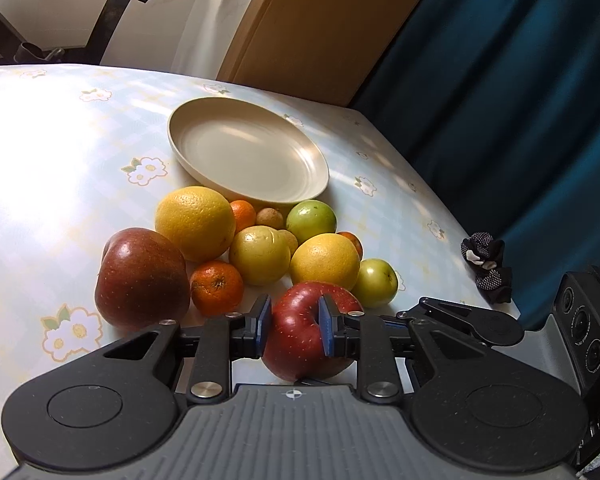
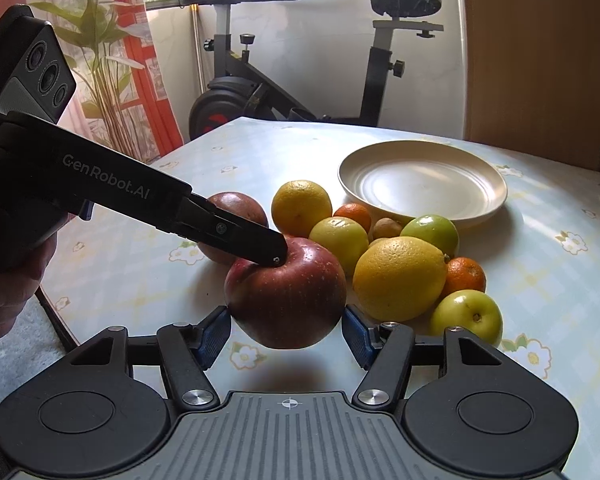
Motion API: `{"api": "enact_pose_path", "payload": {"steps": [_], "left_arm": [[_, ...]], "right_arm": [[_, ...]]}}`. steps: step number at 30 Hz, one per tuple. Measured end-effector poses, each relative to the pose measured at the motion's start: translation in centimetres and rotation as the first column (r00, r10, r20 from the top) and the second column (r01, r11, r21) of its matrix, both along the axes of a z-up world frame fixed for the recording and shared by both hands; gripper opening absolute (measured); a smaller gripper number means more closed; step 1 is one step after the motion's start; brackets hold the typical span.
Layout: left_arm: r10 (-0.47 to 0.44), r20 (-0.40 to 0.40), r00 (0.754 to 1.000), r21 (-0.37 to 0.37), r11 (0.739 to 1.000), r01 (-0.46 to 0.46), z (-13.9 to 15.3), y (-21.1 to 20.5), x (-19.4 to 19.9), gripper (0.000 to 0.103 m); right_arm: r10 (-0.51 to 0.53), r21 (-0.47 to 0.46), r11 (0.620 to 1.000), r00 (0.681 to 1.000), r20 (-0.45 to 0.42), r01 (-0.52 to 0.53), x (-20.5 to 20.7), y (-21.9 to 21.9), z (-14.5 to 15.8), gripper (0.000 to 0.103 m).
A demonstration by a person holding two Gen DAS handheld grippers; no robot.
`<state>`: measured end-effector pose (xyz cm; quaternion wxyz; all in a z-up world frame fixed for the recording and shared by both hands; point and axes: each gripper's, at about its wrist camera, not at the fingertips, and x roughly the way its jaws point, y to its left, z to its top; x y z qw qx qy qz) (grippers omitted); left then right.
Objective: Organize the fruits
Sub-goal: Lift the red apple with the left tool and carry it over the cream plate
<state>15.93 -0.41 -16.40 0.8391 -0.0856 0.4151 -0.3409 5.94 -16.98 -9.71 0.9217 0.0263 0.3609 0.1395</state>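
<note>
Apple (image 1: 304, 332) bottom hides behind the left gripper (image 1: 293, 322), whose blue pads pinch it from both sides. Only the right-wrist view shows it lifted off the tablecloth (image 2: 548, 288) between the right gripper (image 2: 286, 334)'s spread fingers. Beyond lie piled fruit (image 1: 256, 248) and plate (image 1: 248, 152).
</note>
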Motion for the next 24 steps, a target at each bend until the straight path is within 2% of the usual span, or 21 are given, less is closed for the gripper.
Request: {"api": "enact_pose_path", "payload": {"steps": [8,11,15,20,24], "left_arm": [[0.023,0.136,0.990,-0.006,1.000,-0.023,5.3,-0.5,0.9,0.026],[0.046,0.168,0.985,-0.034,0.999,-0.040,7.3,-0.7,2.5,0.026],[0.052,0.203,0.978,-0.028,0.998,-0.047,9.3,-1.5,5.4,0.026],[0.064,0.211,0.975,-0.005,0.998,-0.064,9.6,-2.6,9.0,0.026],[0.074,0.183,0.980,0.024,0.996,-0.080,8.4,-3.0,12.1,0.026]], "right_arm": [[0.035,0.006,0.999,0.994,0.102,-0.036,3.0,-1.4,4.3,0.058],[0.056,0.004,0.998,0.989,0.138,-0.057,5.1,-2.1,6.1,0.058],[0.092,-0.007,0.996,0.983,0.160,-0.092,8.5,-3.0,7.6,0.058],[0.113,-0.009,0.994,0.982,0.152,-0.113,12.9,-4.4,7.6,0.058],[0.121,0.022,0.992,0.987,0.105,-0.124,16.2,-5.3,6.2,0.058]]}}
